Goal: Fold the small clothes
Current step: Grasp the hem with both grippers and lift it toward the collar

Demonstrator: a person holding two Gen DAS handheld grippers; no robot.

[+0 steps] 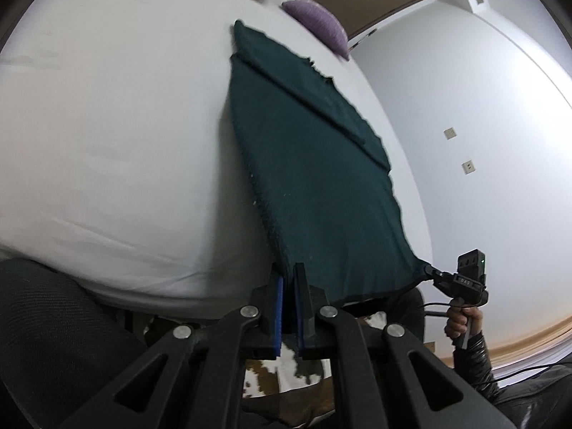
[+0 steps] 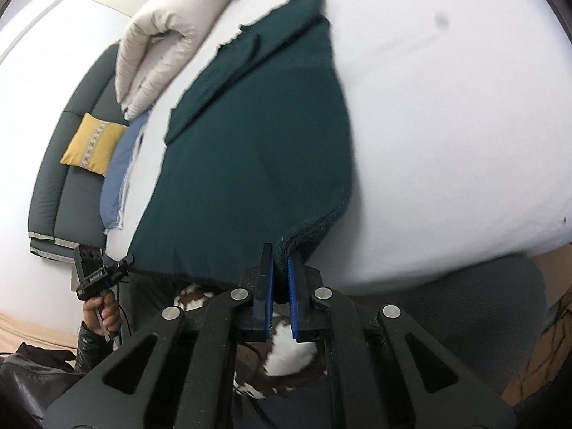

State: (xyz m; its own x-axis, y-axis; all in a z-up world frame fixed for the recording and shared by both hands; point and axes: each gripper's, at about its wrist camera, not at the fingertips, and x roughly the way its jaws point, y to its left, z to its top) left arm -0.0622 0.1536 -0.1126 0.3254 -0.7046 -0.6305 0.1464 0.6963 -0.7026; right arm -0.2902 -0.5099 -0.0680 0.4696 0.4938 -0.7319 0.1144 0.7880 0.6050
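Note:
A dark green garment (image 1: pixel 314 178) lies lengthwise on the white bed (image 1: pixel 125 125), with a folded-in strip across its far part. My left gripper (image 1: pixel 289 272) is shut on its near left corner, blue pads pressed on the hem. The right gripper (image 1: pixel 430 272), held by a hand, pinches the other near corner, and the near edge hangs taut between the two, off the mattress. In the right wrist view the right gripper (image 2: pixel 280 254) is shut on the thick hem of the garment (image 2: pixel 257 136). The left gripper (image 2: pixel 129 261) grips the opposite corner there.
A purple pillow (image 1: pixel 321 25) lies at the bed's far end. A white duvet (image 2: pixel 157 35) and a blue pillow (image 2: pixel 116 178) lie beside the garment. A dark sofa (image 2: pixel 71 186) with a yellow cushion (image 2: pixel 93 143) stands past the bed. A cowhide rug (image 2: pixel 286 357) lies below.

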